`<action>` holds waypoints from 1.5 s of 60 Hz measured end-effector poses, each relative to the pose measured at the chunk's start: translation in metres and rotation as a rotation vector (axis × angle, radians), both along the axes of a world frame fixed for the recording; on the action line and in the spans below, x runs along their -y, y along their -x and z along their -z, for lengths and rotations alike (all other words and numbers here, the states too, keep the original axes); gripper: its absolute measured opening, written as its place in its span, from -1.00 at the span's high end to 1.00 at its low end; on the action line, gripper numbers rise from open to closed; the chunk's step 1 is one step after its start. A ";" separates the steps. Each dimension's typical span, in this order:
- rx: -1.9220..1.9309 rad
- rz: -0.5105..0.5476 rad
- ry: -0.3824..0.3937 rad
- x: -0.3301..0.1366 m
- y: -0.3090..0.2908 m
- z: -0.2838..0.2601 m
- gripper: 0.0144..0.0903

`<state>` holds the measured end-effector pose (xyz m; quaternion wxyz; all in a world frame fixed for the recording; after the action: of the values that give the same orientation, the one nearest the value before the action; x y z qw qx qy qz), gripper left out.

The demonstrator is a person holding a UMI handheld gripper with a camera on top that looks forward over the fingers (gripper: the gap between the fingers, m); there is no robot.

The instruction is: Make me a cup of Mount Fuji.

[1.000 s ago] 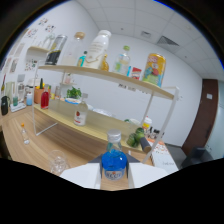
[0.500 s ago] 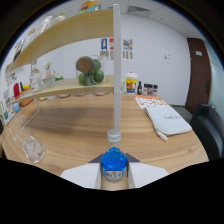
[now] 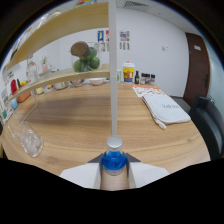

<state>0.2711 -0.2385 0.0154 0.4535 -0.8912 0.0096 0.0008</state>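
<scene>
A small blue bottle point(image 3: 114, 161) with a white cap point(image 3: 114, 143) stands upright between my white fingers point(image 3: 82, 175), and my gripper point(image 3: 114, 169) is shut on it. The bottle hangs over the near edge of the wooden table point(image 3: 90, 112). A clear glass point(image 3: 30, 142) that seems to hold ice stands on the table, ahead of the fingers and to their left. The bottle's lower half is hidden between the fingers.
A thin white post point(image 3: 113, 75) rises from the table just beyond the bottle. An open booklet point(image 3: 165, 107) lies ahead to the right, beside a dark chair point(image 3: 210, 120). A yellow-lidded tub point(image 3: 128, 72) and small dark bottles point(image 3: 145, 78) line the far wall. Shelves point(image 3: 55, 80) carry jars and a plant point(image 3: 85, 57).
The view has swung from the shelves to the table and come lower and closer to the post. The blue bottle has stayed between my fingers throughout.
</scene>
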 end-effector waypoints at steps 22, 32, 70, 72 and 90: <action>-0.001 0.177 -0.058 0.037 0.018 -0.080 -0.86; -0.018 0.161 -0.108 0.050 0.090 -0.117 -0.86; -0.009 0.027 -0.161 -0.004 0.298 -0.295 -0.90; -0.005 0.018 -0.192 -0.010 0.303 -0.311 -0.89; -0.005 -0.026 -0.401 -0.085 0.336 -0.387 -0.87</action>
<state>-0.0654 -0.1530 0.4019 0.6218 -0.7831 -0.0011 0.0109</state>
